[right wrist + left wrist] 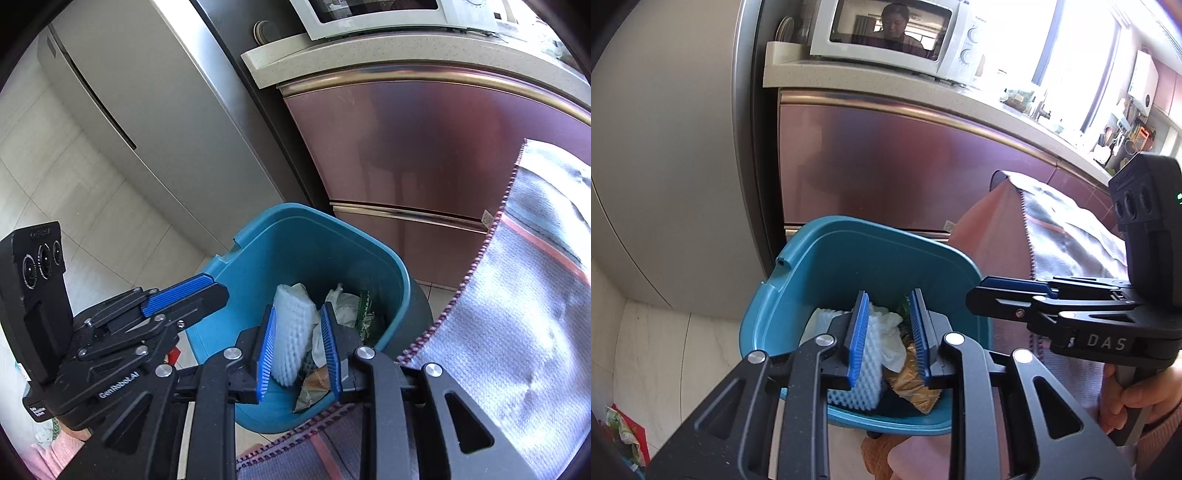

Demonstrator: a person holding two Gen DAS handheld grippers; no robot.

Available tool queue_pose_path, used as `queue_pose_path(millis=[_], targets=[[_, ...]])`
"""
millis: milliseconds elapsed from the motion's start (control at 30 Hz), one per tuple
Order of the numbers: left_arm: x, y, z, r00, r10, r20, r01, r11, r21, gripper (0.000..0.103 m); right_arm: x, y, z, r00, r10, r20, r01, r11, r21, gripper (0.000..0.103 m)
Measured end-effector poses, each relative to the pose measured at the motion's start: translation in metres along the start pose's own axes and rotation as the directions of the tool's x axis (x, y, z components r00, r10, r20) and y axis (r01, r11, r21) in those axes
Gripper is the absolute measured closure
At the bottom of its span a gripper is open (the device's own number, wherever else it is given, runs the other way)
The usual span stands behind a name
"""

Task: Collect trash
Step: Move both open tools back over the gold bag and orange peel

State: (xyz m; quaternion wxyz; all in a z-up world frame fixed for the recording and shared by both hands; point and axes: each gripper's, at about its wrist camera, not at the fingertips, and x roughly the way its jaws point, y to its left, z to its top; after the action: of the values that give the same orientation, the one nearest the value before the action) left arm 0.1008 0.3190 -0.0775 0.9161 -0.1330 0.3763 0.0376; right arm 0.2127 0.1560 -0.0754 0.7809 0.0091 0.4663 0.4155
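A tall grey refrigerator (147, 122) stands on the pale tiled floor (55, 184), beside glossy mauve cabinets (886, 162) whose speckled surface (886, 79) carries a white microwave (897, 33). Below, the teal trash bin (314, 243) holds white foam netting (295, 325), crumpled tissue (890, 343) and a gold wrapper (916, 387) (all loose inside). Left gripper (892, 334) and right gripper (299, 350) hover above, jaws apart, empty.

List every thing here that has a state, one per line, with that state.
left gripper: open, empty, over the bin
right gripper: open, empty, over the bin
teal bin: upright, uncovered, partly filled
white foam sleeve: inside the bin
crumpled tissue: inside the bin
gold wrapper: inside the bin
microwave: door shut
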Motion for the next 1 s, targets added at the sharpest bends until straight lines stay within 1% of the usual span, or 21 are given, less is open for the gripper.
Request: queue_pose_path(millis=[67, 200, 267, 367, 433, 567, 600, 667, 733, 767, 867, 933, 1000], targets=[[-0.005, -0.005, 0.000, 1.000, -0.014, 0.013, 0.014, 1.000, 0.006, 0.079, -0.004, 0.000, -0.003, 1.000, -0.001, 0.007, 0.001, 1.000, -0.002, 0.080], [-0.021, -0.016, 0.000, 0.998, -0.040, 0.048, 0.039, 0.999, 0.031, 0.072, -0.018, 0.001, -0.010, 1.000, 0.003, 0.031, -0.003, 1.000, -0.006, 0.078], [-0.030, -0.023, -0.001, 0.996, -0.050, 0.067, 0.047, 0.998, 0.048, 0.069, -0.029, 0.001, -0.014, 0.998, 0.003, 0.056, -0.002, 1.000, -0.008, 0.076], [-0.043, -0.038, -0.003, 0.993, -0.066, 0.098, 0.058, 0.995, 0.081, 0.062, -0.048, 0.001, -0.023, 0.995, -0.003, 0.096, 0.004, 1.000, -0.017, 0.075], [-0.053, -0.048, -0.004, 0.990, -0.077, 0.117, 0.064, 0.992, 0.108, 0.061, -0.063, 0.000, -0.030, 0.992, -0.012, 0.125, 0.016, 1.000, -0.027, 0.073], [-0.068, -0.072, -0.006, 0.983, -0.107, 0.147, 0.083, 0.984, 0.156, 0.051, -0.096, -0.004, -0.046, 0.983, -0.033, 0.180, 0.039, 0.999, -0.027, 0.069], [-0.071, -0.078, -0.007, 0.981, -0.117, 0.152, 0.091, 0.982, 0.166, 0.043, -0.104, -0.005, -0.051, 0.980, -0.039, 0.193, 0.045, 0.999, -0.027, 0.068], [-0.077, -0.090, -0.010, 0.977, -0.135, 0.163, 0.104, 0.977, 0.187, 0.038, -0.123, -0.010, -0.063, 0.973, -0.057, 0.223, 0.063, 0.998, -0.020, 0.065], [-0.081, -0.105, -0.012, 0.972, -0.170, 0.161, 0.133, 0.968, 0.214, 0.033, -0.142, -0.015, -0.074, 0.964, -0.084, 0.252, 0.090, 0.996, -0.013, 0.062], [-0.083, -0.114, -0.013, 0.969, -0.186, 0.162, 0.147, 0.963, 0.225, 0.027, -0.152, -0.018, -0.081, 0.959, -0.099, 0.266, 0.104, 0.995, -0.005, 0.060], [-0.085, -0.140, -0.017, 0.958, -0.244, 0.148, 0.198, 0.943, 0.267, 0.025, -0.183, -0.034, -0.104, 0.941, -0.154, 0.303, 0.151, 0.988, 0.032, 0.058], [-0.084, -0.161, -0.019, 0.952, -0.273, 0.141, 0.222, 0.929, 0.296, 0.021, -0.205, -0.048, -0.120, 0.922, -0.209, 0.326, 0.195, 0.978, 0.075, 0.056], [-0.081, -0.184, -0.021, 0.944, -0.308, 0.122, 0.255, 0.910, 0.326, 0.020, -0.224, -0.062, -0.135, 0.903, -0.266, 0.337, 0.237, 0.964, 0.123, 0.056]])
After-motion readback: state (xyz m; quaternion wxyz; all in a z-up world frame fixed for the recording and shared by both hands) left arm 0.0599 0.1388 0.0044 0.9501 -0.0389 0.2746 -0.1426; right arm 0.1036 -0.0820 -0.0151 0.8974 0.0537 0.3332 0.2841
